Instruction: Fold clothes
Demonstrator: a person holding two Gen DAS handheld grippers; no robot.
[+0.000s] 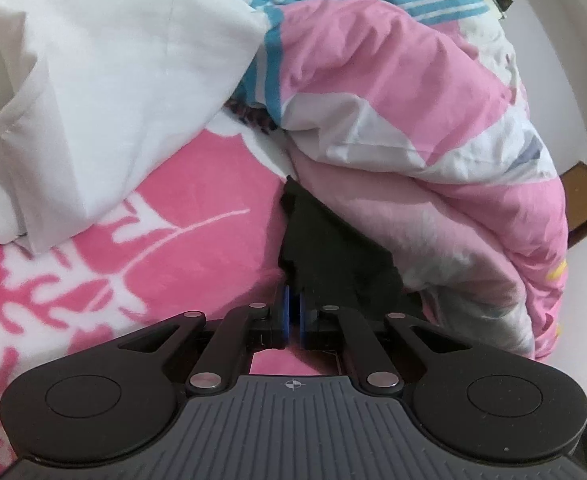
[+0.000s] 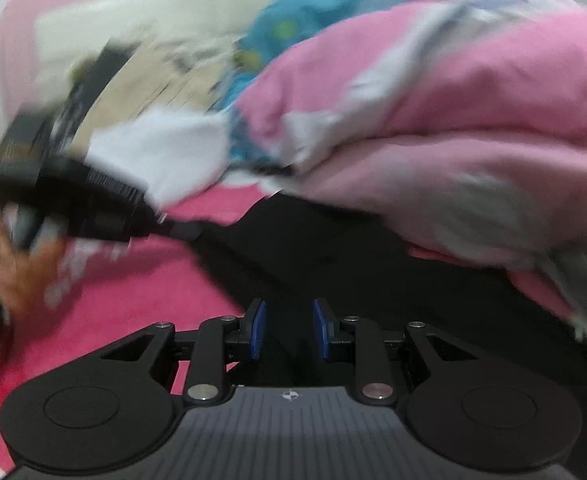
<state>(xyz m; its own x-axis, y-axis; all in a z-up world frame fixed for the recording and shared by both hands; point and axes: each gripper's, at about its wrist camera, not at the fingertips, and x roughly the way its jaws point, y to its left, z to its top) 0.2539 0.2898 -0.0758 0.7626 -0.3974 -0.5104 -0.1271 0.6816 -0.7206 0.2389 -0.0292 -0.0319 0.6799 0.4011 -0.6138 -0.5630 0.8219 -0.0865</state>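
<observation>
A black garment (image 1: 325,248) lies on the pink bed blanket against a bunched quilt. My left gripper (image 1: 293,312) is shut on its near edge, with cloth pinched between the blue pads. In the right wrist view, which is motion-blurred, the same black garment (image 2: 333,248) spreads wide under and ahead of my right gripper (image 2: 289,330). That gripper is open, with a clear gap between its blue pads (image 2: 258,330) and nothing held. The left gripper (image 2: 73,196) shows at the left of that view, a hand (image 2: 13,276) behind it.
A pink and white floral blanket (image 1: 165,248) covers the bed. A white pillow (image 1: 93,80) lies at the back left. A bulky pink, white and teal quilt (image 1: 413,120) is heaped on the right, over the garment's far side. A wooden piece (image 1: 585,200) stands by the wall.
</observation>
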